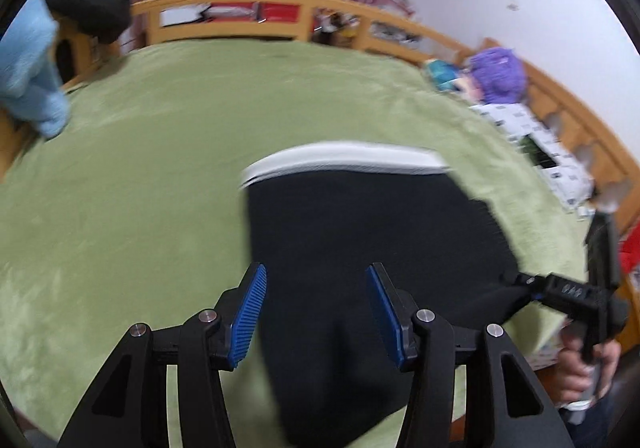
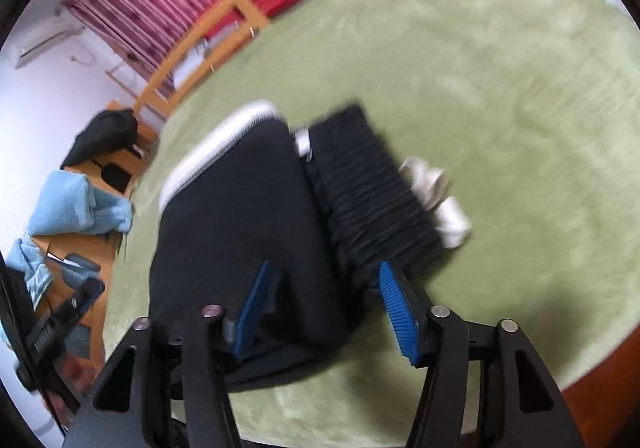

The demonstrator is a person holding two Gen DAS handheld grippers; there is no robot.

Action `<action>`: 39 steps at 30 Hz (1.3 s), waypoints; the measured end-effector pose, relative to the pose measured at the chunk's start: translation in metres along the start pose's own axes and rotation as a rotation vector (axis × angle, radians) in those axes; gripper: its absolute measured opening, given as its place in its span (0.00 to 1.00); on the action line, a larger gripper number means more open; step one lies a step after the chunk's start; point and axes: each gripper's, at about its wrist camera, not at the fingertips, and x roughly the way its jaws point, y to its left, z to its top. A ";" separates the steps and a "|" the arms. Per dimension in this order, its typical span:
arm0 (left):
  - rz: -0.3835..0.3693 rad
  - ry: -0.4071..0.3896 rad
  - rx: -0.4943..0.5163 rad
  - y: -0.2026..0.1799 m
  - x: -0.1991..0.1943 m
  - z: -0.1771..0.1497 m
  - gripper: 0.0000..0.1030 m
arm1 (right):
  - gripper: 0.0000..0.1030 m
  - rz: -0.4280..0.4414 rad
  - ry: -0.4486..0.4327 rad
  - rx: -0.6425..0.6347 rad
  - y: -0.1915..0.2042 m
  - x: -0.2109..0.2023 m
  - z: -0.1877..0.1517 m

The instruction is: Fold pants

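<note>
Left wrist view looks down over a green bed cover (image 1: 160, 167), where one pair of black pants (image 1: 360, 232) lies folded over, its white stripe along the far edge at twelve o'clock from the left gripper (image 1: 316, 312). Both blue pads stand apart with dark cloth passing beneath and between them; neither pad presses on it, so the jaws are open. At three o'clock in the same view a hand (image 1: 588, 368) carries the right gripper (image 1: 520, 282), its tip at the pants' edge.

Right wrist view shows the right gripper (image 2: 324, 312) also parted, the pants (image 2: 240, 228) between the pads but not pinched. The ribbed black waistband (image 2: 368, 199) sits at one o'clock, with white drawstring ends (image 2: 440, 199) trailing just beside it on the cover.

My reading is that one fold is laid down and the grippers are letting go or resetting for the next. That next move probably calls for pinching the near edge at two spread points and carrying it toward the far end, keeping the layers aligned; heavy blur makes the exact edges hard to judge.

Counted: one pair of pants, two grippers, one visible hand, one light blue cloth (image 1: 28, 67) at ten o'clock, one purple plush toy (image 1: 500, 75) at two o'clock.
</note>
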 end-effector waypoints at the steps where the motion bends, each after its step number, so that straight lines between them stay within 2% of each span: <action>1: 0.009 0.013 -0.012 0.008 0.000 -0.005 0.48 | 0.35 -0.006 0.008 -0.030 0.008 0.004 -0.001; 2: 0.009 0.021 -0.024 0.013 0.001 -0.008 0.48 | 0.30 -0.035 -0.014 -0.067 0.016 0.002 -0.002; 3: -0.004 0.031 -0.049 0.021 0.001 -0.013 0.48 | 0.20 -0.021 -0.062 -0.108 0.024 -0.007 -0.003; 5: -0.023 0.049 -0.081 0.028 0.002 -0.016 0.48 | 0.15 0.118 -0.152 -0.088 0.020 -0.033 0.002; 7: -0.036 0.060 -0.084 0.026 0.002 -0.017 0.48 | 0.13 0.191 -0.203 -0.032 0.007 -0.051 0.005; 8: -0.047 0.054 -0.073 0.025 0.000 -0.017 0.48 | 0.13 0.178 -0.236 -0.016 0.000 -0.060 0.006; 10: -0.055 0.040 -0.056 0.025 -0.003 -0.018 0.48 | 0.13 0.080 -0.279 0.000 -0.017 -0.072 0.005; 12: -0.079 0.037 -0.062 0.026 -0.001 -0.018 0.48 | 0.14 0.034 -0.219 0.036 -0.037 -0.064 0.002; 14: -0.120 0.058 -0.097 0.024 0.010 -0.019 0.48 | 0.19 0.000 -0.148 0.054 -0.047 -0.048 -0.002; 15: -0.133 0.074 -0.118 0.025 0.016 -0.020 0.48 | 0.27 -0.027 -0.134 0.047 -0.047 -0.041 -0.003; 16: -0.148 0.086 -0.129 0.023 0.019 -0.020 0.48 | 0.28 -0.050 -0.135 0.032 -0.046 -0.039 -0.004; 19: -0.227 0.100 -0.117 0.009 0.023 -0.026 0.48 | 0.30 -0.082 -0.203 -0.013 -0.035 -0.056 -0.003; 20: -0.239 0.111 -0.105 0.004 0.025 -0.029 0.48 | 0.31 -0.081 -0.255 -0.033 -0.028 -0.064 -0.005; 22: -0.238 0.168 -0.094 -0.009 0.036 -0.042 0.48 | 0.31 -0.084 -0.276 -0.091 -0.023 -0.067 -0.008; 24: -0.242 0.236 -0.060 -0.023 0.047 -0.062 0.51 | 0.31 -0.122 -0.230 -0.185 -0.012 -0.054 -0.018; 27: -0.130 0.215 0.062 -0.041 0.050 -0.080 0.54 | 0.31 -0.254 -0.055 -0.295 -0.015 -0.016 -0.031; 29: -0.143 0.212 0.072 -0.041 0.046 -0.077 0.54 | 0.30 -0.240 -0.045 -0.295 -0.021 -0.015 -0.033; 31: -0.206 0.225 0.023 -0.032 0.041 -0.066 0.54 | 0.30 -0.233 -0.038 -0.291 -0.022 -0.028 -0.027; 34: -0.215 0.187 -0.034 -0.016 0.041 -0.050 0.57 | 0.33 -0.248 -0.114 -0.303 -0.015 -0.049 -0.016; 35: -0.204 0.176 -0.045 -0.011 0.043 -0.044 0.58 | 0.42 -0.243 -0.136 -0.305 -0.013 -0.053 -0.012; 36: -0.187 0.168 -0.058 -0.007 0.048 -0.037 0.58 | 0.55 -0.235 -0.157 -0.304 -0.012 -0.056 -0.005; 37: -0.178 0.168 -0.071 -0.003 0.055 -0.028 0.58 | 0.59 -0.232 -0.169 -0.302 -0.010 -0.055 0.004; 39: -0.191 0.178 -0.086 0.000 0.069 -0.016 0.58 | 0.60 -0.231 -0.160 -0.303 -0.007 -0.045 0.020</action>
